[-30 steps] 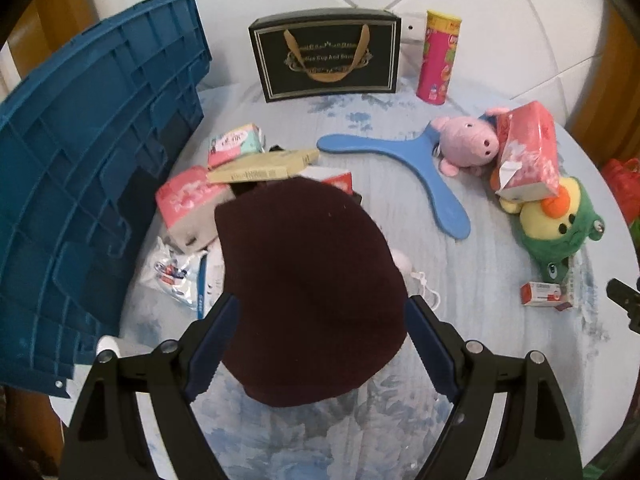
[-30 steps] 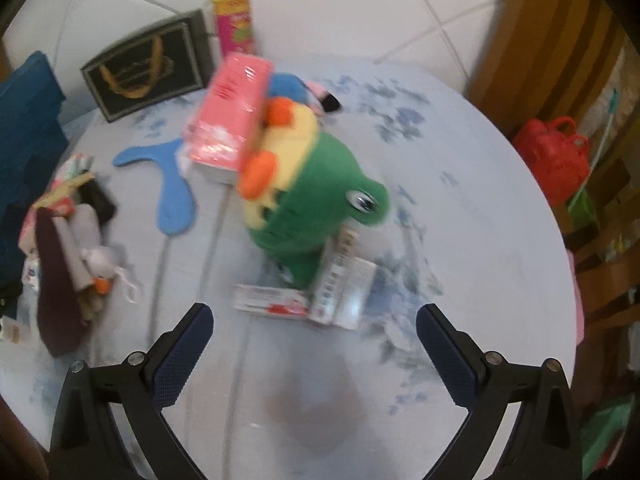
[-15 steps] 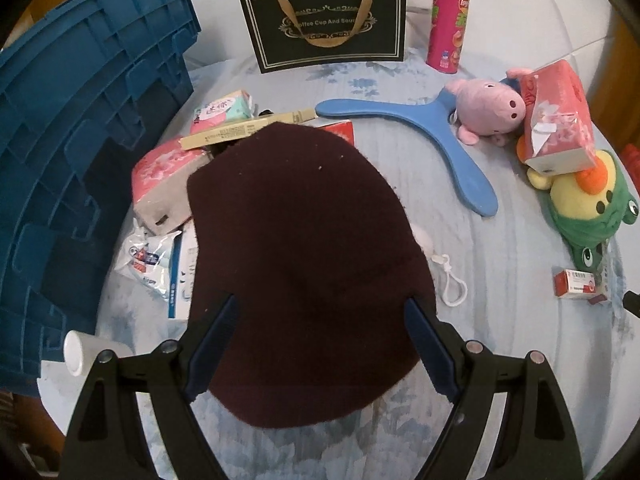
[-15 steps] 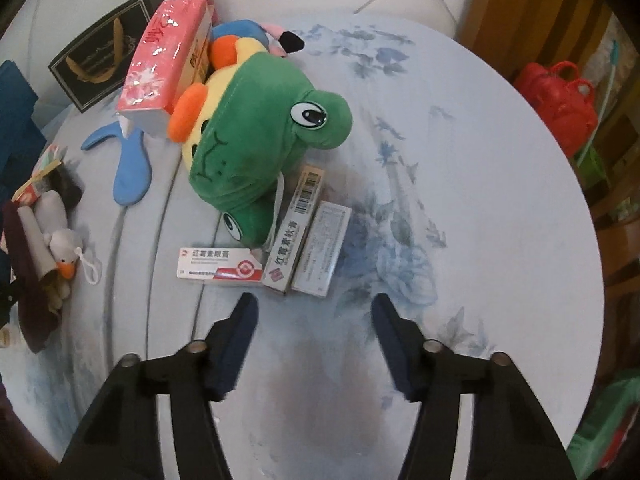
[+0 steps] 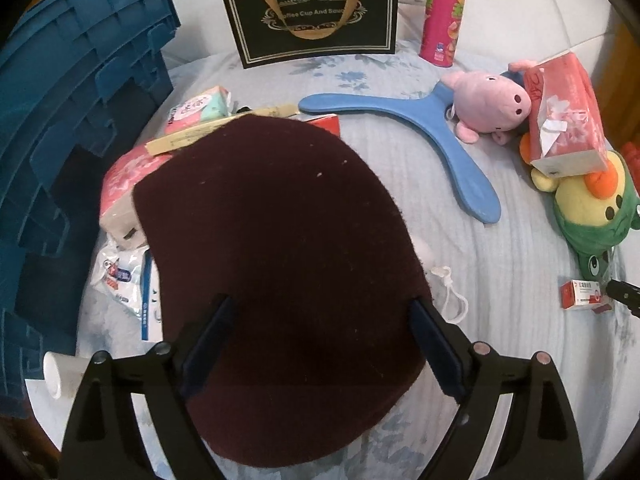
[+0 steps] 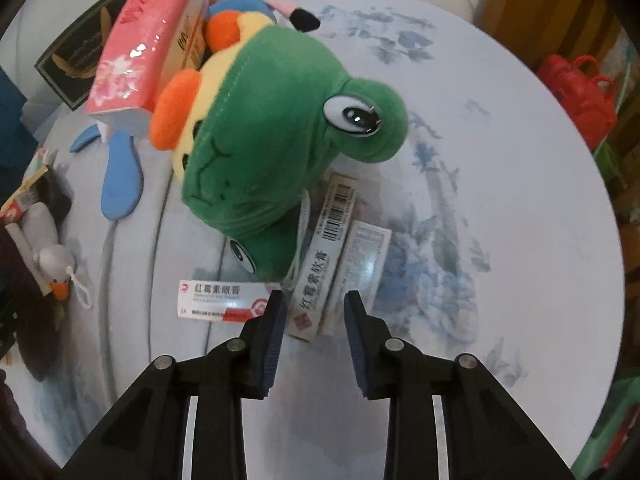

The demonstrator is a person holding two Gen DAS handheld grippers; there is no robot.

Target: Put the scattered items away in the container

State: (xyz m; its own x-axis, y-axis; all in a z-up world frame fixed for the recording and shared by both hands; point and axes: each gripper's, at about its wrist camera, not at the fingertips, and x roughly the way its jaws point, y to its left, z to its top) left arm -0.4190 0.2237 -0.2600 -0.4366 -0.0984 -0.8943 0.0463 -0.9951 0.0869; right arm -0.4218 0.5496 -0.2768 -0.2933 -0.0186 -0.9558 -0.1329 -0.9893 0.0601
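Left gripper (image 5: 320,332) was spread wide w/ the dark maroon hat (image 5: 280,280) sitting between its fingers, hat edges going right up to both pads. Couldn't tell if the pads were actually pressing it or just flanking it tbh. Hat lay over a pile of stuff: pink tissue pack (image 5: 120,184), a yellowish flat box (image 5: 216,132), a white/blue wipes packet (image 5: 120,276) poking out on the left. Blue crate (image 5: 68,128) stood right beside that pile, at the left edge of the table (image 5: 500,320).

Right gripper (image 6: 314,320) was narrowed down, fingers either side of the near end of a gray ointment box (image 6: 324,256), pads close but prob not clamped yet, small gap showed both sides. A 2nd box (image 6: 362,268) lay touching it on the right, and a white/red box (image 6: 222,298) just left of the left finger. Green frog plush (image 6: 280,152) lay partly on top of the gray box's far end, w/ a pink tissue box (image 6: 148,48) leaning on the plush.

Further back in the left view: blue boomerang (image 5: 440,136), pink pig plush (image 5: 488,104), black gift bag (image 5: 312,20), pink chip can (image 5: 442,16).
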